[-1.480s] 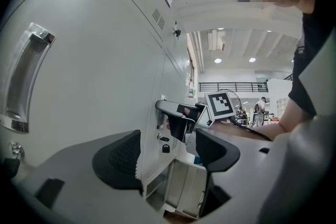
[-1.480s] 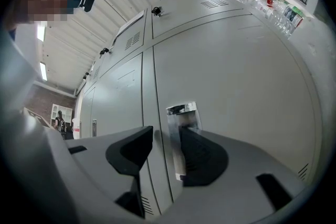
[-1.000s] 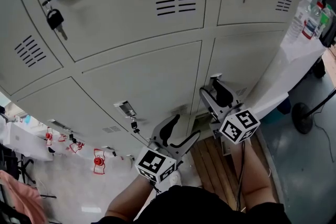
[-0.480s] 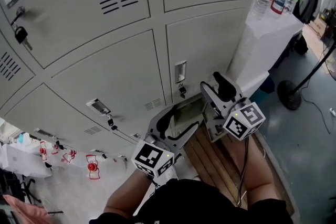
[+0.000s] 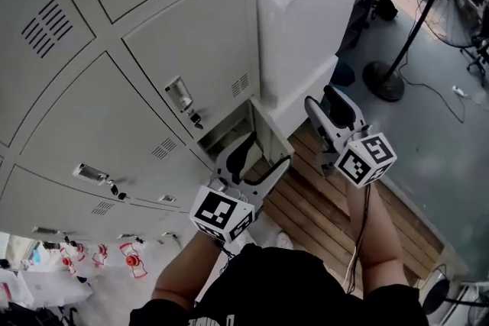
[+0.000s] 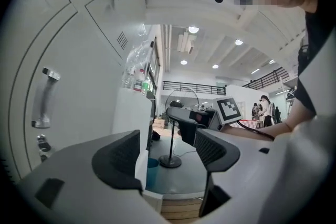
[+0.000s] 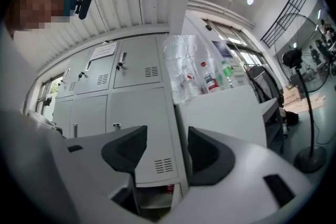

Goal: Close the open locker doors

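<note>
Shift: within 1 second the head view swings along the locker bank (image 5: 114, 126) to its end, and both arms travel with it towards the counter (image 5: 306, 19).
Open door: 1 bottom locker door (image 5: 271, 132) now comes into sight, ajar just left of the counter.
Meaning: the target is probably within reach; the closing push is not yet made.
Left hand-held gripper (image 5: 261, 160): jaws apart, empty, just short of the open door.
Right hand-held gripper (image 5: 327, 112): jaws apart, empty, near the counter's lower front.
Right gripper view alone: a red item inside the open compartment; bottles (image 7: 205, 76) on the counter.
Left gripper view alone: a standing fan (image 6: 170, 128) beyond the counter, no open door.
</note>
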Available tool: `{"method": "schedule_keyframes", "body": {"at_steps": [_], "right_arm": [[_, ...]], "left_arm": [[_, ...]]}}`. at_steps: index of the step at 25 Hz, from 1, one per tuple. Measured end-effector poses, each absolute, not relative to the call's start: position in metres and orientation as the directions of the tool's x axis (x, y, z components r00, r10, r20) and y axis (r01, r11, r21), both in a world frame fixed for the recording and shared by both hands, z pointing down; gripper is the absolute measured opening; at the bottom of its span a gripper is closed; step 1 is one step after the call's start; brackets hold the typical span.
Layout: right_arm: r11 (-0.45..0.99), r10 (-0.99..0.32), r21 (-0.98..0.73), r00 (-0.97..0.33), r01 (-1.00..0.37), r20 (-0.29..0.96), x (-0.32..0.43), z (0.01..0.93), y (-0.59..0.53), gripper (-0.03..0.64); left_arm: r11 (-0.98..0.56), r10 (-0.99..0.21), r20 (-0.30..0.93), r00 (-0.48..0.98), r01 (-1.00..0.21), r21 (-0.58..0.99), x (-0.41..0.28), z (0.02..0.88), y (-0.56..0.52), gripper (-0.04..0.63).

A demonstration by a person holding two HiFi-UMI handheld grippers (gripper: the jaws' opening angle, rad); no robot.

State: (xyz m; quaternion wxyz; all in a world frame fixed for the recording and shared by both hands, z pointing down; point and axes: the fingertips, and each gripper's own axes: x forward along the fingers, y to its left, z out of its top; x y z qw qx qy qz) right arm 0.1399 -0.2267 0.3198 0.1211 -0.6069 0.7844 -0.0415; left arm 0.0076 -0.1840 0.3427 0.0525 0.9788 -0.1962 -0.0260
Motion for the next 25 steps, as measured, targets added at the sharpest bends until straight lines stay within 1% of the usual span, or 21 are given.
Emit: {"method": "schedule_keyframes", "body": {"at_steps": [6, 10, 16, 19, 25], "right_arm": [[0.128, -0.989, -0.257, -0.105, -0.958, -0.100, 0.205, 0.343, -0.178, 0.235], [0.078, -0.996, -0.295, -0.066, -0.952, -0.052, 0.228, 0.372, -0.161, 0.230], [0.077, -0.995, -0.344, -0.095, -0.936, 0.037, 0.229, 0.430, -0.159, 0.230], [0.097, -0.987, -0.368, -0.137, -0.925, 0.086, 0.217, 0.460, -0.166, 0.230], [0.121, -0.964, -0.429, -0.209, -0.895, 0.164, 0.193, 0.519, -0.177, 0.221]], "left_arm": [[-0.943, -0.312, 0.009, 0.950, -0.310, 0.123, 0.059, 0.359, -0.160, 0.344], [-0.945, -0.295, 0.046, 0.954, -0.299, 0.136, 0.081, 0.380, -0.152, 0.344], [-0.927, -0.325, 0.109, 0.939, -0.339, 0.158, 0.090, 0.425, -0.158, 0.344], [-0.907, -0.356, 0.150, 0.922, -0.380, 0.181, 0.086, 0.452, -0.168, 0.344], [-0.860, -0.430, 0.257, 0.866, -0.479, 0.175, 0.078, 0.518, -0.184, 0.344]]}}
